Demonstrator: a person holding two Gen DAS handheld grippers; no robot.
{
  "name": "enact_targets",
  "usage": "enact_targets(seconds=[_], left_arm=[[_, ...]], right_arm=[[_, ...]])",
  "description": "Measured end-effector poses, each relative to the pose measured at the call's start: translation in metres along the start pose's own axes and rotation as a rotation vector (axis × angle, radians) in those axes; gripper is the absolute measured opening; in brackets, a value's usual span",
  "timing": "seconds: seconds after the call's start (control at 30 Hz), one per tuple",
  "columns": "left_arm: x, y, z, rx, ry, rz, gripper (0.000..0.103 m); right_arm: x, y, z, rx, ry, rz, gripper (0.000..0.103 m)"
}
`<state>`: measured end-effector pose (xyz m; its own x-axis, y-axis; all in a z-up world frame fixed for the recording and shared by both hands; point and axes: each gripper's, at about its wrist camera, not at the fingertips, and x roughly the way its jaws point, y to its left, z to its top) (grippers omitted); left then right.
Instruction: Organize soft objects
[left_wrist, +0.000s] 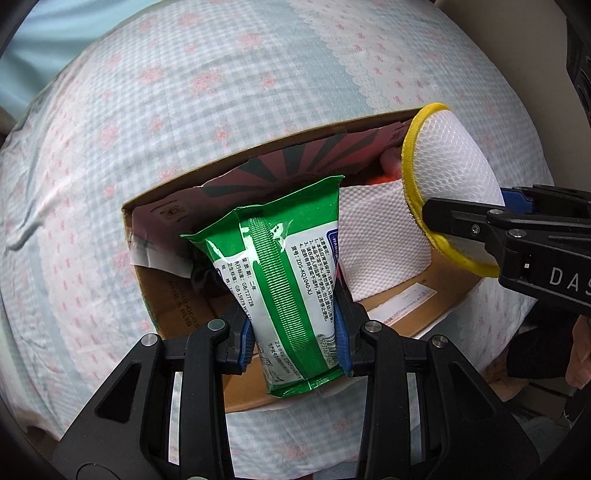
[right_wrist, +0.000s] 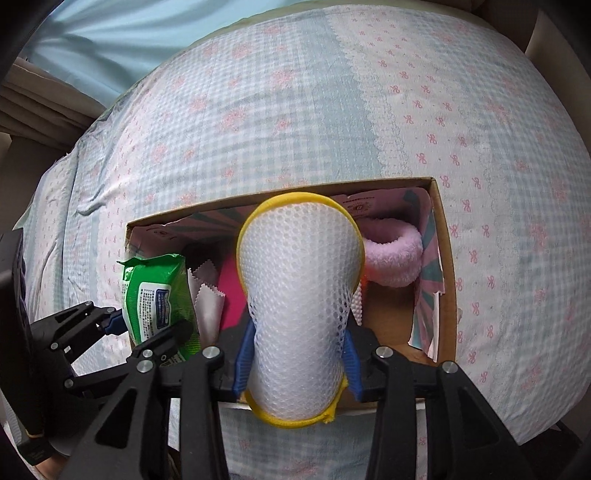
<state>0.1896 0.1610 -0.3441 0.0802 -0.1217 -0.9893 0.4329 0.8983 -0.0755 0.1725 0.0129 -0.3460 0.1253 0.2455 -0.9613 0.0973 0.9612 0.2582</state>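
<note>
An open cardboard box (left_wrist: 277, 142) (right_wrist: 445, 240) lies on a bed. My left gripper (left_wrist: 291, 325) (right_wrist: 147, 321) is shut on a green and white wet-wipes pack (left_wrist: 280, 258) (right_wrist: 155, 291), which hangs over the box's left part. My right gripper (right_wrist: 297, 347) (left_wrist: 476, 206) is shut on a white mesh pouch with a yellow rim (right_wrist: 299, 258) (left_wrist: 450, 162), with its blue pads against the pouch's narrowed middle, above the box's middle and right.
Inside the box are a white paper roll (left_wrist: 376, 236), a pink fluffy ring (right_wrist: 391, 254), a silver sachet (right_wrist: 207, 295) and something magenta (right_wrist: 231, 288). The checked, flower-printed sheet (left_wrist: 147, 110) surrounds the box. A hand (left_wrist: 580, 350) shows at the right edge.
</note>
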Motion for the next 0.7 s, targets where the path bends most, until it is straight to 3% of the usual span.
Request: enact_targets(seconds=[0.03, 0.07, 0.1, 0.13, 0.17, 0.2, 0.27, 0.4, 0.7], left_arm=[[0.002, -0.002, 0.000, 0.016, 0.001, 0.000, 0.032], [0.003, -0.003, 0.000, 0.028, 0.000, 0.005, 0.033], [0.005, -0.004, 0.000, 0.037, 0.003, 0.008, 0.043], [0.006, -0.005, -0.001, 0.044, -0.001, 0.008, 0.076], [0.005, -0.006, -0.001, 0.047, -0.010, 0.005, 0.096], [0.004, -0.006, -0.001, 0.044, -0.027, 0.000, 0.103], [0.004, -0.005, -0.003, 0.038, -0.035, -0.003, 0.103], [0.007, -0.003, -0.005, 0.031, -0.026, -0.003, 0.103], [-0.006, -0.006, -0.008, -0.016, -0.037, 0.013, 0.103]], right_arm=[[0.002, 0.000, 0.002, 0.004, 0.005, 0.010, 0.041], [0.004, 0.000, 0.003, 0.011, 0.004, 0.016, 0.050], [0.006, 0.000, 0.004, 0.015, 0.002, 0.014, 0.063], [0.009, 0.000, 0.005, 0.018, 0.004, 0.009, 0.072], [0.012, -0.001, 0.007, 0.026, 0.005, 0.010, 0.089], [0.013, -0.003, 0.008, 0.039, -0.001, 0.020, 0.099], [0.013, -0.006, 0.009, 0.051, -0.016, 0.026, 0.103], [0.018, -0.008, 0.006, 0.048, 0.014, 0.021, 0.103], [0.009, -0.017, -0.003, 0.051, -0.015, 0.032, 0.103]])
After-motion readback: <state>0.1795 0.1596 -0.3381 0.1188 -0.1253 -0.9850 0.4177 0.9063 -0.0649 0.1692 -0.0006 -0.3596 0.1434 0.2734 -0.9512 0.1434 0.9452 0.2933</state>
